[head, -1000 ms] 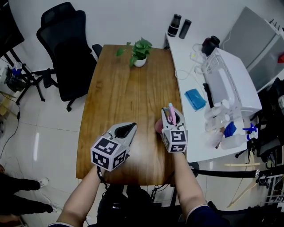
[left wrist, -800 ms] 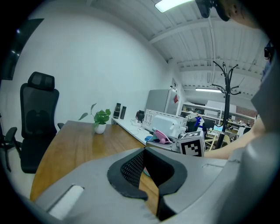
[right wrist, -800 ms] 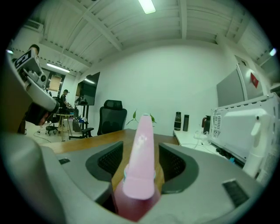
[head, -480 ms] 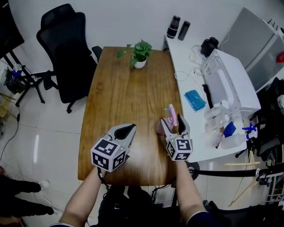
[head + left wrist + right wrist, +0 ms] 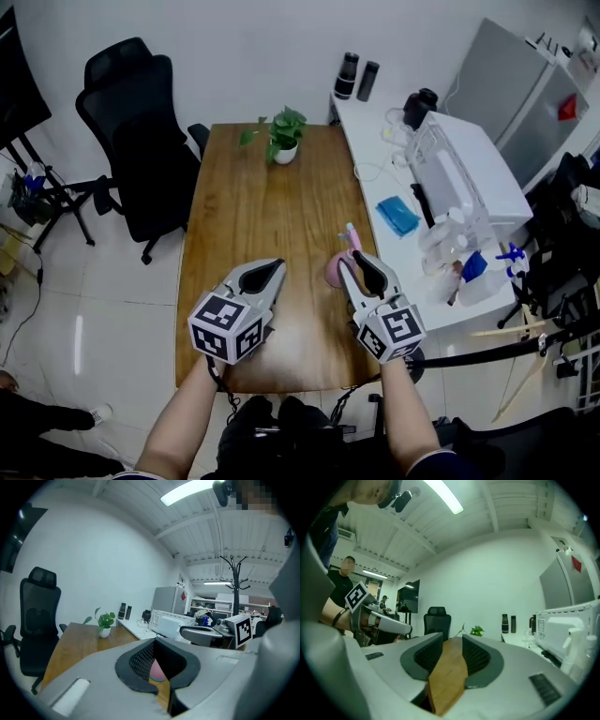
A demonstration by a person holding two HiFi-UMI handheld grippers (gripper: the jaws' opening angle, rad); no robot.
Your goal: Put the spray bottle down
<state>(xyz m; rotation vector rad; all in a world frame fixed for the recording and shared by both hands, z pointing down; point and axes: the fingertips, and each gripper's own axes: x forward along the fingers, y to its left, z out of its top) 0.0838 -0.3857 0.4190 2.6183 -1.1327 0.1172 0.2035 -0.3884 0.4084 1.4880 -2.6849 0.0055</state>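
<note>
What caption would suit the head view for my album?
Pink spray bottle stands on the wooden table; right gripper near it, jaws just closed partway on nothing, left gripper alongside.

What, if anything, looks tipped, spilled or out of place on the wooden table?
Nothing stands out. The pink spray bottle stands upright near the table's right edge, the potted plant is upright at the far end, and no spill shows on the wooden table.

On bench (image 5: 244,216): plant (image 5: 281,141) at far end, bottle (image 5: 336,269) by right edge, near end. Left gripper (image 5: 278,266) left of bottle, apart. Right gripper (image 5: 356,260) just beside bottle, on its near-right. Chair (image 5: 131,131) left of bench. Second bench (image 5: 356,131) to the right, carrying appliance (image 5: 469,178).
</note>
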